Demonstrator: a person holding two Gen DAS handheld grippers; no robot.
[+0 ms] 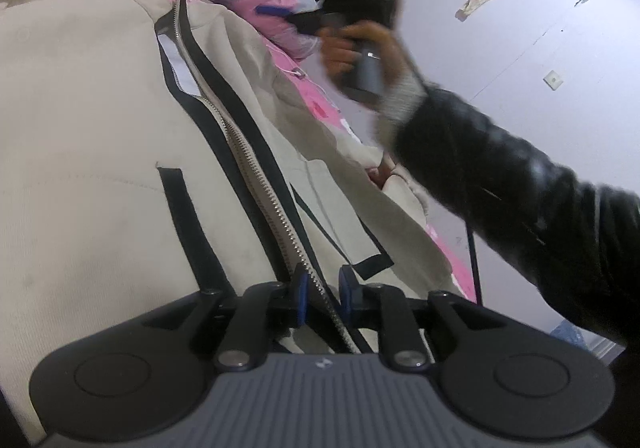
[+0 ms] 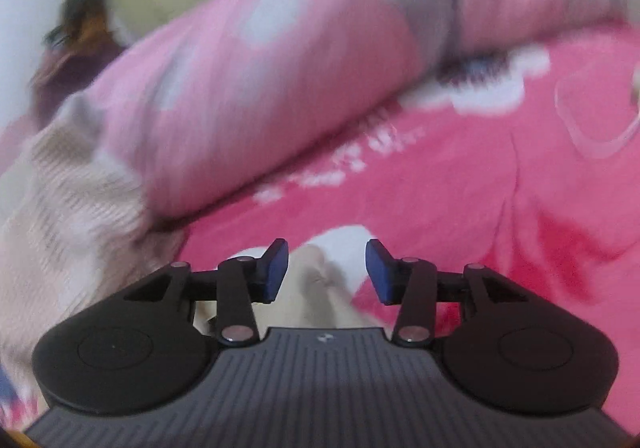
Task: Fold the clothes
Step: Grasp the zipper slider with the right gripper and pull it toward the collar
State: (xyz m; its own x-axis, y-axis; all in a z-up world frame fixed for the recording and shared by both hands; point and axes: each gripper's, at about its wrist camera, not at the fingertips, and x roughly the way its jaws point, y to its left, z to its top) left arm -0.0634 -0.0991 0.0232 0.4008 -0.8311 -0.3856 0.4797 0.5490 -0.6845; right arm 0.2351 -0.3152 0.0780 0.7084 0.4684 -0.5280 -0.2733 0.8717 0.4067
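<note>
A cream zip-up jacket (image 1: 100,152) with black trim lies spread on the pink bed, filling the left wrist view. My left gripper (image 1: 324,298) sits at the jacket's lower hem with its blue pads narrowly apart and pressing the zipper strip (image 1: 256,184) between them. The right gripper (image 1: 320,14) shows blurred in that same view, held in a hand (image 1: 344,48) above the jacket's far side. In the right wrist view the right gripper (image 2: 327,274) is open, its pads wide apart over a bit of cream fabric (image 2: 316,280).
A rolled pink and grey quilt (image 2: 248,88) lies across the back of the pink bedsheet (image 2: 460,188). A knitted beige garment (image 2: 68,184) rests at the left. A person sits far back left (image 2: 76,44). A black padded sleeve (image 1: 520,184) crosses above the jacket's right edge.
</note>
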